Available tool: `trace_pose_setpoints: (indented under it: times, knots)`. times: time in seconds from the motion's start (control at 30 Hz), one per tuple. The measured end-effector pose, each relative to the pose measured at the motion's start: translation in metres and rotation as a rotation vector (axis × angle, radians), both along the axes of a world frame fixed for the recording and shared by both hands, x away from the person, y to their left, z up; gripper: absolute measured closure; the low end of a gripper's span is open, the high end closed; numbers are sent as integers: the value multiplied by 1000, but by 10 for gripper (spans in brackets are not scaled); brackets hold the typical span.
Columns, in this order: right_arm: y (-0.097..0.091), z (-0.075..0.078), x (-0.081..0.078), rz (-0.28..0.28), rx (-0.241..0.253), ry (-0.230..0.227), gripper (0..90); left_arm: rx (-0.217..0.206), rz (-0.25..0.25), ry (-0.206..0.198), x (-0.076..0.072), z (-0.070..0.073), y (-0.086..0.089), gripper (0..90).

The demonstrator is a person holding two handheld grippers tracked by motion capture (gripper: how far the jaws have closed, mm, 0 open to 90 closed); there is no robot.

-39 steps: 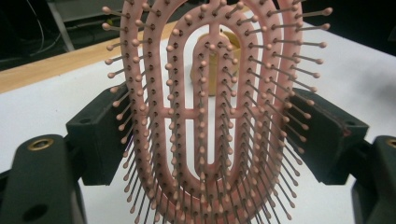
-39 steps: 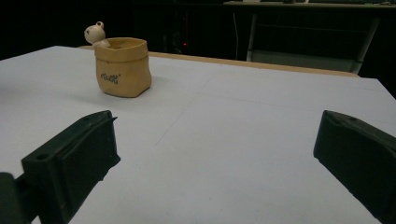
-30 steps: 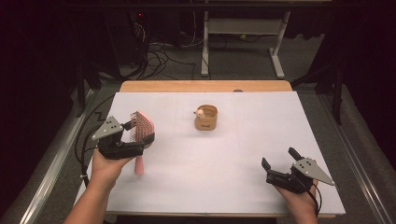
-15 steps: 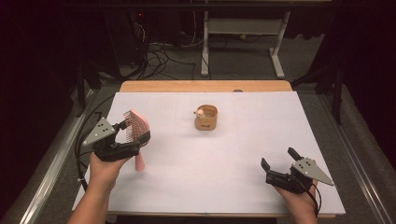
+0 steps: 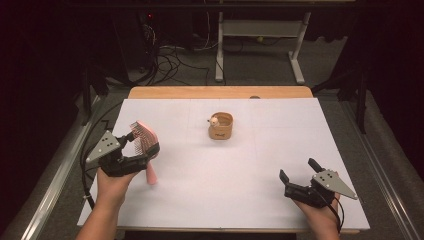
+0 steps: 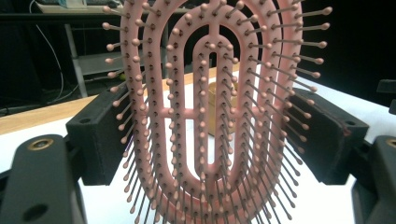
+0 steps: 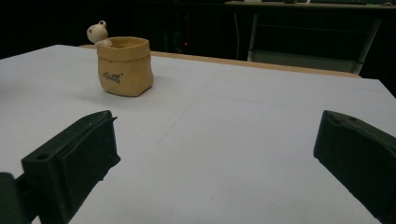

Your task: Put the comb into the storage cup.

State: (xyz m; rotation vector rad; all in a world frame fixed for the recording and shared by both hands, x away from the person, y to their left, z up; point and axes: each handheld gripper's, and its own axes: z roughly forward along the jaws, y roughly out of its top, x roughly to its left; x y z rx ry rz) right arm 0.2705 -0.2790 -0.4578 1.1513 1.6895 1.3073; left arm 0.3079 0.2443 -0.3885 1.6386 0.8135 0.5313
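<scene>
From the high view, the left gripper [image 5: 131, 152] is clenched on a pink hairbrush [image 5: 144, 142] over the left side of the white counter [image 5: 240, 200]; the brush head stands between the fingers and the handle slants down toward the sheet, though whether its tip touches is hard to tell from here. The right gripper [image 5: 299, 175] rests low at the right front, fingers spread apart with nothing between them. A tan pouch-shaped pot [image 5: 221, 126] with a small figure on its rim sits well ahead of both, nearer the far edge.

In the left gripper view, the hairbrush [image 6: 212, 112] fills the gap, bristles facing the camera, both finger pads [image 6: 100, 135] pressing its sides; the pot [image 6: 223, 105] shows through the slots beyond.

In the right gripper view, the fingers [image 7: 77, 156] stand wide over bare counter [image 7: 243, 140], the pot [image 7: 124, 66] ahead and left of them.
</scene>
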Motion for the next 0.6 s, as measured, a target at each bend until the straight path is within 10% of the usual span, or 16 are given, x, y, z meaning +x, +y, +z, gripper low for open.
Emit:
trace_pose_setpoints:
  times: [0.6]
  knots:
    - [0,-1,0,-4,-6,1,3,-10,-17,-39,-2,1,-8,200]
